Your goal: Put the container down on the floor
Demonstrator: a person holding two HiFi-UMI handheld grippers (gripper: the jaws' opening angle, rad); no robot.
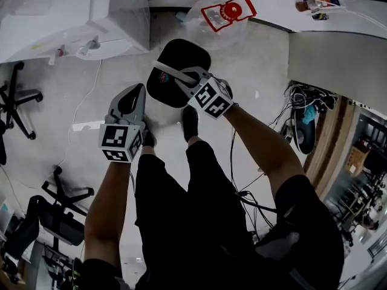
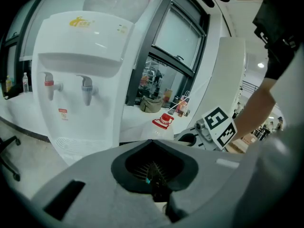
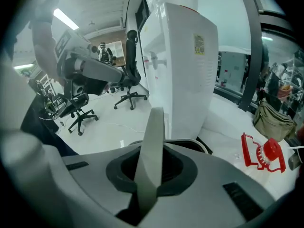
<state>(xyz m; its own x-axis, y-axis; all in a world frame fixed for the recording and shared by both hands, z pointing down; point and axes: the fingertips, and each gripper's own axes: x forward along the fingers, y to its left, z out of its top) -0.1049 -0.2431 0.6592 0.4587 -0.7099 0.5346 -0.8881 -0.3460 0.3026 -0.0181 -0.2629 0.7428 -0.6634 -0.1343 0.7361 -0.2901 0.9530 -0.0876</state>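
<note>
Container (image 1: 184, 53) count one, black; handle (image 3: 153, 141) clamped in right tool (image 3: 149, 184); left tool (image 2: 159, 189) closed; two tools.

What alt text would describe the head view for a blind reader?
Seen from above, a person's right tool grips a black container by its grey handle, pale floor beneath; the left tool hangs beside it. A white water dispenser stands nearby.

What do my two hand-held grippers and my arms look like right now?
The left hand-held gripper and right hand-held gripper are smooth grey shells around a dark hollow, each with a white cube of black square markers. The person wears black short sleeves.
</note>
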